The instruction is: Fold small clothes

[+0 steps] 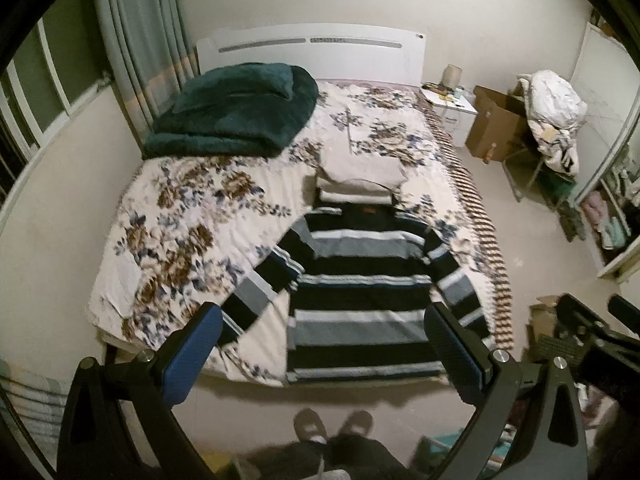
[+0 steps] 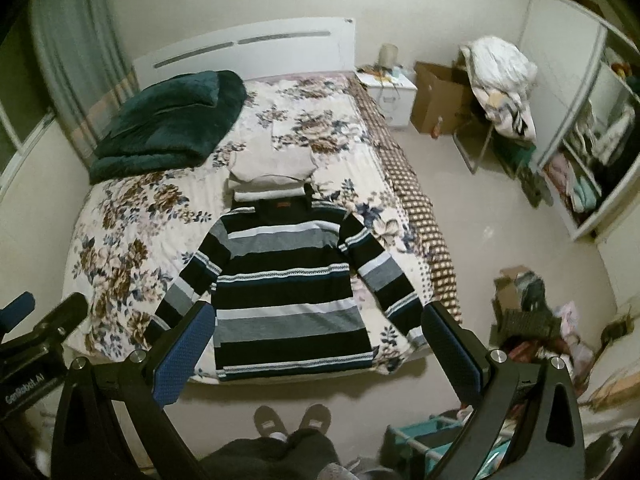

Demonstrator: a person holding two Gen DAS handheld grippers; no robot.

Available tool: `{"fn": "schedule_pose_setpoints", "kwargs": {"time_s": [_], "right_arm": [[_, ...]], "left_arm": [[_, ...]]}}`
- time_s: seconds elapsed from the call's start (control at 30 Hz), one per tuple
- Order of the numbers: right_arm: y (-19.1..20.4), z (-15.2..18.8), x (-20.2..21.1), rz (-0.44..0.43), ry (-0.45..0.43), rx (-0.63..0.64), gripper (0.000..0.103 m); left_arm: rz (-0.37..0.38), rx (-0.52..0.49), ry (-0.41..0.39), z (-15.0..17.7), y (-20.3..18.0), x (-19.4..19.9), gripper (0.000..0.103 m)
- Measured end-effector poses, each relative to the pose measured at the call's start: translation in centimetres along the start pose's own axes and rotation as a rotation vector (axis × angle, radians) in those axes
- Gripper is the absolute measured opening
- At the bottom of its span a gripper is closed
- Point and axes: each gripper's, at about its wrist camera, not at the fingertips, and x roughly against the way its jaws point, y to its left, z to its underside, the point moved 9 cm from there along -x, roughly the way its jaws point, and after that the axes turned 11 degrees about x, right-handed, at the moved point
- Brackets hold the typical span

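Black, grey and white striped long-sleeved sweater [image 1: 364, 292] lies flat with both sleeves spread at the foot end of the flower-patterned bed [image 1: 180, 216], just below a pile of folded beige clothes [image 1: 356, 176], while the left tongs [image 1: 324, 344] and the right tongs [image 2: 320, 340] hang above it, both spread wide and holding nothing.

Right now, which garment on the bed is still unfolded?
The striped sweater, spread flat with sleeves out at the foot of the bed. The beige clothes beyond its collar are already folded and stacked.
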Motion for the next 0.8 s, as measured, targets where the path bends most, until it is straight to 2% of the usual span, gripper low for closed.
{"fn": "schedule_pose_setpoints", "kwargs": {"time_s": [0.07, 0.13, 0.27, 0.33, 0.37, 0.4, 0.47, 0.5, 0.57, 0.6, 0.7, 0.8], "right_arm": [[-0.1, -1.3, -3.4, 0.003, 0.027, -0.054, 0.103], [-2.4, -0.3, -7.4, 0.019, 0.057, -0.123, 0.103], [-8.5, 3.2, -16.6, 0.064, 0.149, -0.276, 0.103], [-12.3, 5.8, -21.6, 0.100, 0.202, -0.351, 0.103], [-14.1, 7.3, -24.2, 0.113, 0.234, -0.391, 0.103], [-16.5, 9.4, -27.7, 0.120, 0.271, -0.450, 0.103], [-20.1, 12.4, -32.2, 0.138, 0.321, -0.512, 0.103], [-22.4, 14.8, -35.8, 0.142, 0.357, -0.560, 0.103], [-25.7, 17.9, -39.9, 0.158, 0.406, -0.617, 0.103], [-27.7, 20.4, -43.4, 0.159, 0.443, -0.661, 0.103], [-31.5, 25.5, -49.5, 0.152, 0.499, -0.752, 0.103], [-33.2, 30.2, -55.2, 0.117, 0.545, -0.873, 0.102]], "left_arm": [[-0.025, -0.013, -0.038, -0.6, 0.4, -2.4, 0.103], [-0.055, -0.031, -0.056, -1.0, 0.6, -6.0, 0.103], [-0.099, -0.051, -0.005, -0.2, 0.6, -14.3, 0.103], [-0.124, -0.050, 0.039, 0.5, -0.2, -19.6, 0.103], [-0.129, -0.047, 0.043, 0.9, -0.3, -20.9, 0.103], [-0.159, -0.047, 0.057, 1.5, -0.5, -23.4, 0.103], [-0.195, -0.044, 0.081, 2.5, -1.3, -27.8, 0.103], [-0.219, -0.045, 0.095, 2.9, -1.8, -30.0, 0.103], [-0.248, -0.046, 0.114, 4.0, -2.6, -33.2, 0.103], [-0.263, -0.044, 0.130, 4.9, -3.0, -35.7, 0.103], [-0.282, -0.047, 0.176, 6.8, -4.3, -41.2, 0.103], [-0.303, -0.058, 0.209, 8.7, -5.1, -45.9, 0.103]]}}
